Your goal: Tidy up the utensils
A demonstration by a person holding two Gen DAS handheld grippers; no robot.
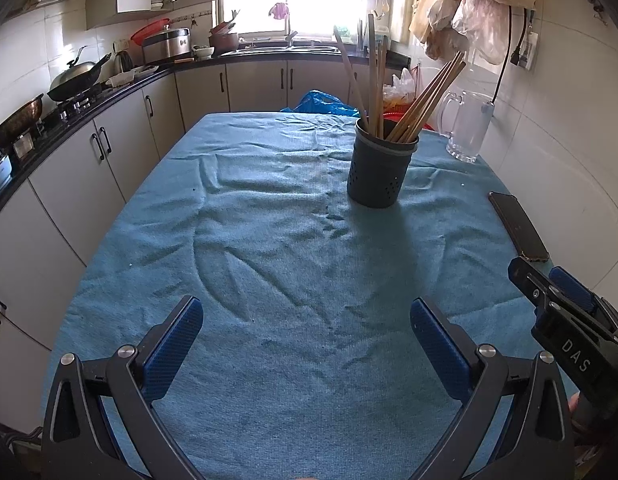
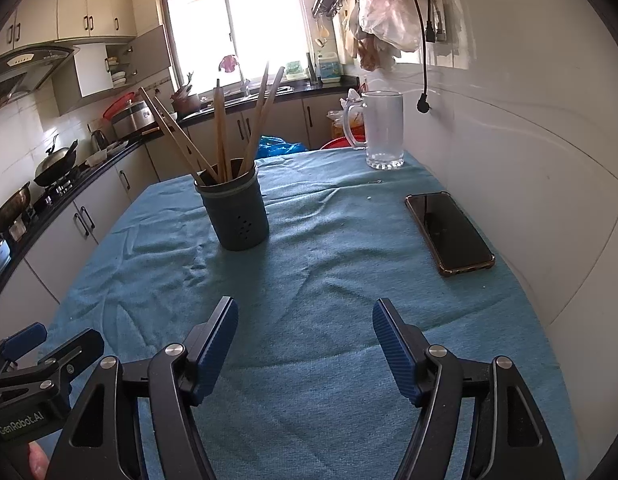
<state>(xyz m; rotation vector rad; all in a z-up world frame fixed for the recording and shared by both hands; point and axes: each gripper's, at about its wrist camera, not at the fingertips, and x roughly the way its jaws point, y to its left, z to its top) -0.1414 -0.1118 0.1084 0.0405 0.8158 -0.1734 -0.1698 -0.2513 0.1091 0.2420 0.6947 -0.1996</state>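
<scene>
Chopsticks of pale wood are already seen standing in the dark grey perforated plastic holder, left of centre in the right wrist view. Nearest the cameras, the left gripper and right gripper are held wide open above the wrinkled blue towel, nothing being gripped. No loose utensil is seen, so the task is judged nearly done. Farther right, the black cased phone and, beyond it, the clear glass mug should be avoided on any reach.

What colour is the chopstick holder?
Dark grey holder, with small perforated holes low on its side; clearest in the right wrist view.
</scene>
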